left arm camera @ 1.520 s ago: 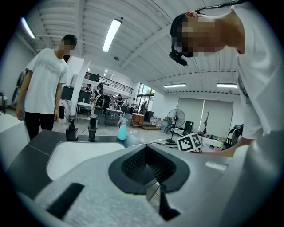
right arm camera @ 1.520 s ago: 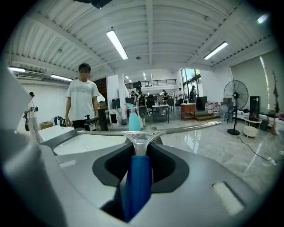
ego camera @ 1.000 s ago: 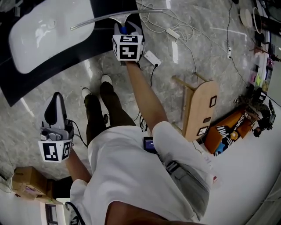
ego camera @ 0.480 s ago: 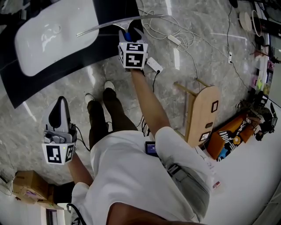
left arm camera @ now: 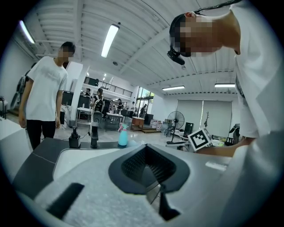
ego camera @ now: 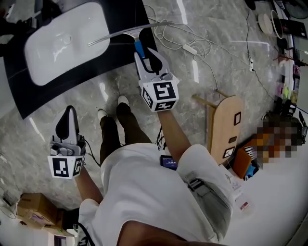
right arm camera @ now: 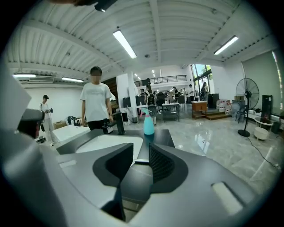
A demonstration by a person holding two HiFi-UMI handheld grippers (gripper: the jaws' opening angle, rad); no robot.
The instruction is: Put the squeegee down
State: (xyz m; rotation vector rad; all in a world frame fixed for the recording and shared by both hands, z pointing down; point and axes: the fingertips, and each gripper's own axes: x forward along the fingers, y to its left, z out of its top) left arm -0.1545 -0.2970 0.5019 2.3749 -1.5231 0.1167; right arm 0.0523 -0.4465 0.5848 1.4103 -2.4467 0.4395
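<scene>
Up top in head view, on black counter (ego camera: 122, 10) just right of white sink (ego camera: 48, 55): squeegee (ego camera: 130, 32). Lies flat, blade across, blue handle pointing down at right gripper (ego camera: 148, 56). Right gripper jaws apart by a narrow gap, nothing clamped; same in right gripper view (right arm camera: 141, 155), only counter showing through the gap. Handle end tucked in by the jaw tips, cannot tell if touching or just clear. Left gripper (ego camera: 69, 113) low at left over floor, well apart from counter; jaws closed together on nothing (left arm camera: 153, 177).

Around: teal bottle (right arm camera: 147, 122) on far side of counter, bystander (right arm camera: 95, 102) standing behind it. White cables (ego camera: 192, 33) on marble floor right of counter, wooden stool (ego camera: 221, 125) further right, cardboard box (ego camera: 31, 206) bottom left. Floor below grippers blocked by wearer's own torso and legs. Squeegee hard to make out in either gripper view.
</scene>
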